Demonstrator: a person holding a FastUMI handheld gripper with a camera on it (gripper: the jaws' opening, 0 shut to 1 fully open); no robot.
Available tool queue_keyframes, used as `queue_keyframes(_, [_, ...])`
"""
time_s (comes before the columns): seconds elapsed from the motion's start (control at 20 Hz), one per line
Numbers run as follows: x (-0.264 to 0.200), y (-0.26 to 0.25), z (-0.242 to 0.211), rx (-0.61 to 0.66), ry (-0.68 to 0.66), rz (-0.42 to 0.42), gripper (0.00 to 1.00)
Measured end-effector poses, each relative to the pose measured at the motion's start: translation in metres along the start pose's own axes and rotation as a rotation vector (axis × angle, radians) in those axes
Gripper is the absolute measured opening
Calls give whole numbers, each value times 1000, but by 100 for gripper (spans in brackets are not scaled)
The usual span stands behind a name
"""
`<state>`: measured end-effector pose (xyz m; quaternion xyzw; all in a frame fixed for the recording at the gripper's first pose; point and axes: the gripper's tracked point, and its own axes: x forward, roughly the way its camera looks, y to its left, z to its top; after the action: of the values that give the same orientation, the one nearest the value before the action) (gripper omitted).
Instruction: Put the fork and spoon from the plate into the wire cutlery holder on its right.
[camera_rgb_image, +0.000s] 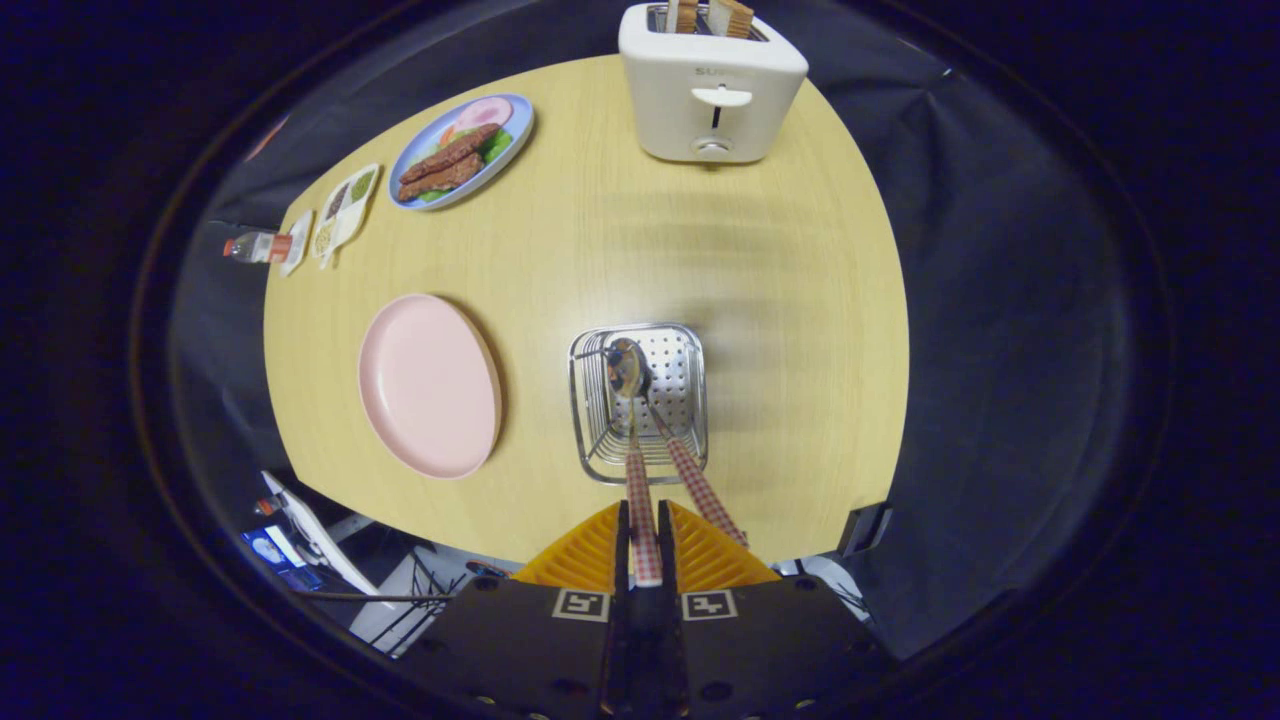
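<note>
My gripper (645, 518) is directly above the wire cutlery holder (580, 405), shut on the red-checked handle of the spoon (638, 490). The spoon hangs head down, and its shiny bowl is inside the holder. A second utensil with the same checked handle, apparently the fork (705, 490), stands in the holder and leans toward the holder's right side; its head is hidden among the wires. The pink plate (430, 385) lies to the left of the holder with nothing on it.
A white toaster (712, 85) with bread in its slots stands at the table's far edge. Far left are a blue plate of food (462, 150), a small condiment tray (345, 208) and a little bottle (255, 246). Below me, past the table's near edge, is clutter.
</note>
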<state>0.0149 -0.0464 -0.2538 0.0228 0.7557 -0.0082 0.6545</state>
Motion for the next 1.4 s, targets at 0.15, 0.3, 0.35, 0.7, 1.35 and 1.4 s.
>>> queue_keyframes(0.15, [-7,7,11,4,-62,34,23])
queue_keyframes(0.3, [-21,11,30,-26,-190,39,51])
queue_keyframes(0.35, [-28,11,35,-37,-236,36,60])
queue_keyframes(0.7, [-100,23,69,-36,-654,75,96])
queue_keyframes(1.35, [-236,37,1,-13,-1345,108,97])
queue_keyframes(1.4, [-245,37,-7,-12,-1391,104,96])
